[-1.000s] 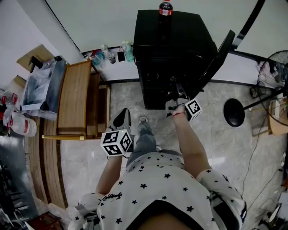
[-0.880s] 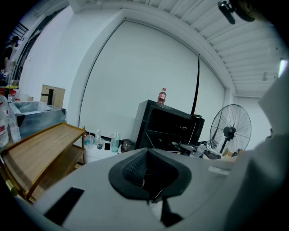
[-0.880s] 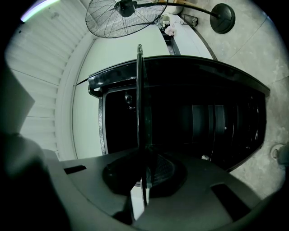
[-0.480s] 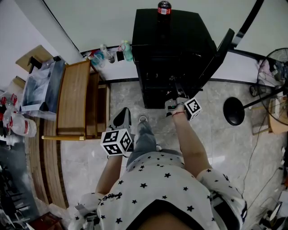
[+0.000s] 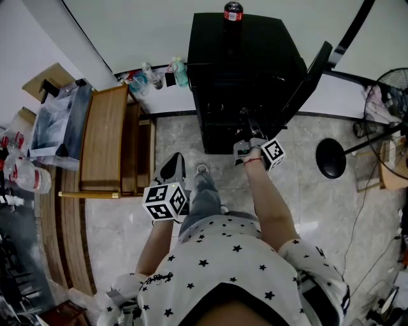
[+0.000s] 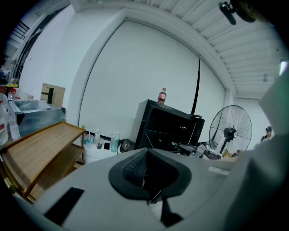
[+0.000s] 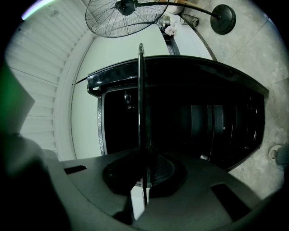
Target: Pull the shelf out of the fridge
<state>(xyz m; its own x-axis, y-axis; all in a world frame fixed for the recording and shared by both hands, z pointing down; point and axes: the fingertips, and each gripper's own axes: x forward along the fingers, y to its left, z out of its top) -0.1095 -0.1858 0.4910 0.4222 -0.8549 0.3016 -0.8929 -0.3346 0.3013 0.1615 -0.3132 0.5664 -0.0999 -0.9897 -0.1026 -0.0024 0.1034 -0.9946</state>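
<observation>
A black fridge (image 5: 245,70) stands against the far wall with its door (image 5: 309,79) swung open to the right. My right gripper (image 5: 246,127) reaches into the fridge's open front. In the right gripper view the shelf (image 7: 141,90) shows edge-on as a thin dark line running out of the fridge's dark inside, and the right gripper (image 7: 143,173) is shut on its near edge. My left gripper (image 5: 173,169) hangs low beside the person's knee, away from the fridge. The left gripper (image 6: 149,173) looks shut with nothing in it, and the fridge (image 6: 167,128) lies ahead of it.
A cola bottle (image 5: 233,13) stands on the fridge top. A wooden rack (image 5: 108,146) stands on the left, with bottles and cups (image 5: 156,76) on the ledge behind it. A standing fan (image 5: 389,121) and its round base (image 5: 331,159) are on the right. The person's shoe (image 5: 203,169) is on the tiled floor.
</observation>
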